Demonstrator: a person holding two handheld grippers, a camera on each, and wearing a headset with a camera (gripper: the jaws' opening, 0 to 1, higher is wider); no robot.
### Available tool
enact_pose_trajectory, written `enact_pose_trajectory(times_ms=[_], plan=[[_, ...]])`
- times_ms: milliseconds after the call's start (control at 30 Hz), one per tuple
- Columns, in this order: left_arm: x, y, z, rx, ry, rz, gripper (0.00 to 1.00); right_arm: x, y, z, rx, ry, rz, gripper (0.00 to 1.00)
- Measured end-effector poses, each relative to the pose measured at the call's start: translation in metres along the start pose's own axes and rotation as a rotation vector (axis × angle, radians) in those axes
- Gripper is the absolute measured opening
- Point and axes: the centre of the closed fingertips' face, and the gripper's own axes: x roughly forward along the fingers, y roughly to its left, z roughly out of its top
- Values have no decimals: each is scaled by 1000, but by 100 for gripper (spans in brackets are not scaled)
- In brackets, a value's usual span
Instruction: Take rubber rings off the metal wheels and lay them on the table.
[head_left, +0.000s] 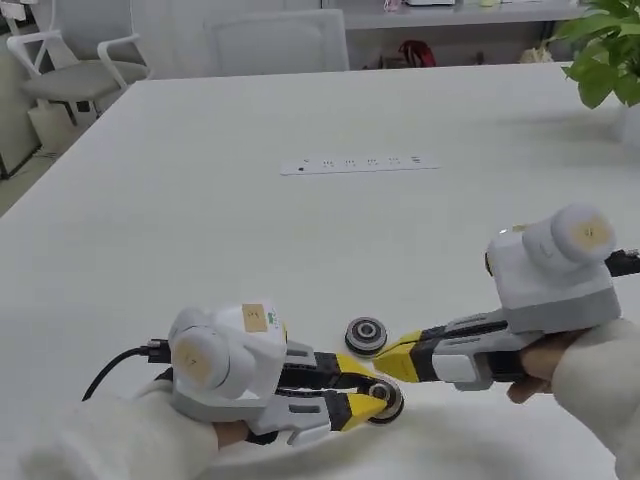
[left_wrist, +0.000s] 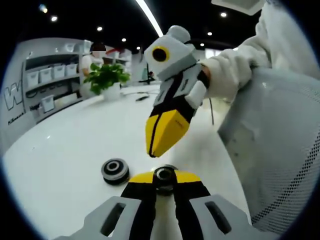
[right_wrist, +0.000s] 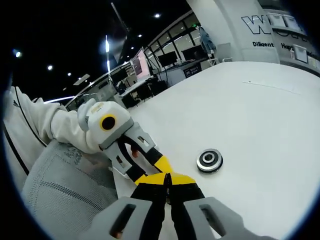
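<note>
Two metal wheels are counted. The left gripper (head_left: 377, 392) pinches the held wheel (left_wrist: 165, 176) low over the table (head_left: 300, 240). The second wheel (head_left: 366, 335) lies flat just beside. The right gripper (left_wrist: 156, 145), jaws pressed together, points close at the held wheel.

On a wide matte white table (head_left: 250, 230), a small round metal wheel with a black rubber ring (head_left: 366, 335) lies flat near the front edge. Just beside it a second such wheel (head_left: 387, 398) is low over the top; whether it touches, I cannot tell. Farther out a white socket strip (head_left: 360, 164) sits flush. A green potted plant (head_left: 605, 50) stands at the far right, and a black cable (head_left: 110, 368) trails at the near left.
</note>
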Motion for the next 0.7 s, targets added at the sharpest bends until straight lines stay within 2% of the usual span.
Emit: enact_pose_trajectory(times_ms=[33, 100, 167, 367, 500, 700], plan=[[0, 0, 0, 0, 0, 0, 14, -3, -10, -8, -21, 32, -42, 0], [0, 0, 0, 0, 0, -1, 14, -5, -21, -17, -56, 64, -79, 0], [0, 0, 0, 0, 0, -2, 13, -4, -20, -24, -54, 95, -61, 0], [1, 1, -1, 2, -1, -3, 14, -6, -24, -36, -153, 170, -65, 7], [0, 1, -1, 2, -3, -4, 14, -6, -21, -40, -168, 186, -50, 12], [1, 1, 0, 2, -4, -4, 14, 1, -17, -47, -228, 214, -32, 18]])
